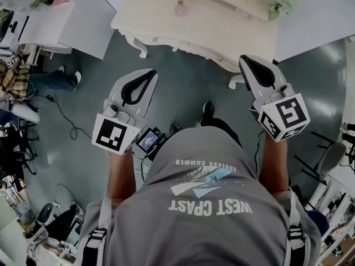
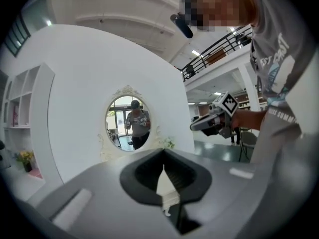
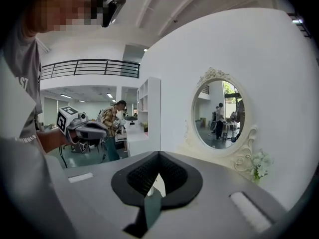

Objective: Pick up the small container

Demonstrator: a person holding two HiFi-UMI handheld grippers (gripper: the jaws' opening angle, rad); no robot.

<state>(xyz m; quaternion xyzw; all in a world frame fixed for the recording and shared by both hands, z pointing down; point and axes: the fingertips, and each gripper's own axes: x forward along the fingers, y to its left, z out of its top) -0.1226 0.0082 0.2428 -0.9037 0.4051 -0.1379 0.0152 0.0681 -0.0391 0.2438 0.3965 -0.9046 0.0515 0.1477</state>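
Forearms: both bare, stretched forward from the torso, well apart, over the floor (image 1: pixel 183 93).
Left gripper (image 1: pixel 148 75): tip aimed toward the tabletop, jaws pressed together, holding nothing.
Right gripper (image 1: pixel 247 62): same heading, tip near the tabletop's edge, jaws together, holding nothing.
Small container (image 1: pixel 181 8): pinkish, round from above, on the white tabletop (image 1: pixel 222 26), beyond both grippers; long axis and facing not readable.

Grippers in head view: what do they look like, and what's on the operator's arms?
Both the left gripper and right gripper are pale grey tapered shells, each claw lined with black ribbed pads. Each carries a white marker cube with black squares. A small screen sits by the left one. The operator wears a grey short-sleeved printed T-shirt; forearms are bare.
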